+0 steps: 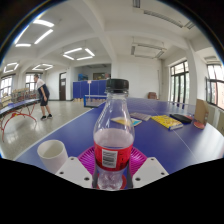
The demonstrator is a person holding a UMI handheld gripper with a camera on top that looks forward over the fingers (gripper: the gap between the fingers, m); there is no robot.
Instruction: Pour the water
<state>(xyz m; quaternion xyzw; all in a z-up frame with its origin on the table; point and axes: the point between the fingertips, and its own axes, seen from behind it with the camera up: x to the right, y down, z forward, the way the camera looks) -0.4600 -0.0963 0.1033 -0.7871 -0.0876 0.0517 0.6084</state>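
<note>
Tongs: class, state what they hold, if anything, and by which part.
The tongs grip a clear plastic bottle of red drink, black-capped, by its lower body at the label, one pink pad on each side.

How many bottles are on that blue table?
1: the bottle stands between the hand-held gripper fingers, beside the white cup. Others may be hidden behind it.

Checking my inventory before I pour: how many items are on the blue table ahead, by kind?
Bottle, clear with a black cap and red label, between the gripper fingers: 1
White cup, beside the bottle: 1
Yellow flat item, beyond the bottle: 1
Dark flat item, next to the yellow one: 1
Total: 4
</note>
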